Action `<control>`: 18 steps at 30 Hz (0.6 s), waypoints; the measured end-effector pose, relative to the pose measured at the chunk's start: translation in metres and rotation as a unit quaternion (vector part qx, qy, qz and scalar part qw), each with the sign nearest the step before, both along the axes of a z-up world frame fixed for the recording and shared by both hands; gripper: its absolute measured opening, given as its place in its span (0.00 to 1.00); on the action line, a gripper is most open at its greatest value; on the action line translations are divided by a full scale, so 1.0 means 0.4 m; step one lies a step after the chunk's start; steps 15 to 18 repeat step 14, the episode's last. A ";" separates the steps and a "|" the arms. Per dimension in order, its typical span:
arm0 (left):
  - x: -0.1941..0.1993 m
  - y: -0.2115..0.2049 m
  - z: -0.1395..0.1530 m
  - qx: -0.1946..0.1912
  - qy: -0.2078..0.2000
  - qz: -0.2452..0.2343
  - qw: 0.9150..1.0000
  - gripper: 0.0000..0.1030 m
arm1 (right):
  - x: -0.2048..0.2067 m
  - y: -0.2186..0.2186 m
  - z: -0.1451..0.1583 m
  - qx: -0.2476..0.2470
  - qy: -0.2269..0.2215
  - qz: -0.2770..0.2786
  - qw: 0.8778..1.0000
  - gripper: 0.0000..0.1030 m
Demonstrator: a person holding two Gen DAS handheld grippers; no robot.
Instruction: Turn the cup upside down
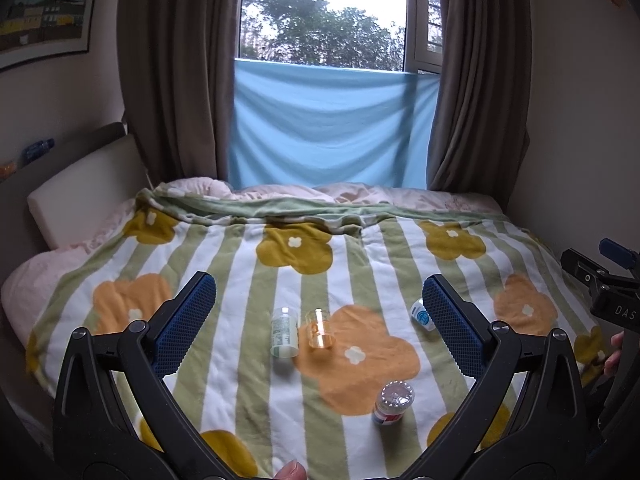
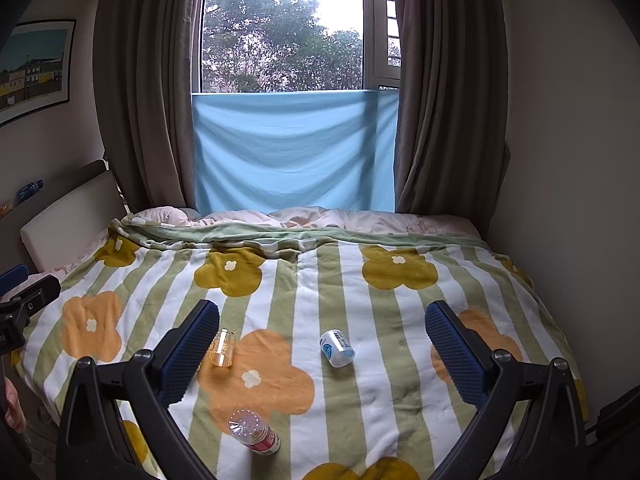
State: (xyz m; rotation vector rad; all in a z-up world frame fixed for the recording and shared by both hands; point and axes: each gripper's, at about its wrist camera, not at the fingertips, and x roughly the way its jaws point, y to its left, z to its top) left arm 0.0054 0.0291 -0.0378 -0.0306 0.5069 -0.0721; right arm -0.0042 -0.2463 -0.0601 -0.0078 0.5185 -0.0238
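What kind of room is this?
A bedroom, it seems. A bed with a flower-patterned striped blanket fills the view, a padded headboard stands at the left, and brown curtains frame a window behind it.

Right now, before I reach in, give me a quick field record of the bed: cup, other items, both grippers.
surface: striped flower blanket on a bed
cup: small clear orange-tinted cup, beside the green-label bottle, nothing gripping it; I cannot tell which end is the mouth
green-label bottle: just left of the cup
blue-label bottle: lying tilted, apart to the right
red-label bottle: nearest the cameras
left gripper: open, empty, above the blanket
right gripper: open, empty
task state: flip not yet started
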 end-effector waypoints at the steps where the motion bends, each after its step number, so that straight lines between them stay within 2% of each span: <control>1: -0.001 -0.001 0.001 0.004 -0.004 0.005 1.000 1.00 | -0.001 0.000 0.000 -0.001 -0.001 0.000 1.000 1.00; 5: -0.005 -0.010 -0.003 0.012 -0.012 0.014 1.000 1.00 | -0.001 0.000 -0.001 0.000 0.000 0.000 1.000 1.00; 18: -0.008 -0.021 -0.018 0.001 -0.010 0.000 1.000 1.00 | 0.000 -0.002 -0.001 0.001 0.000 0.000 1.000 1.00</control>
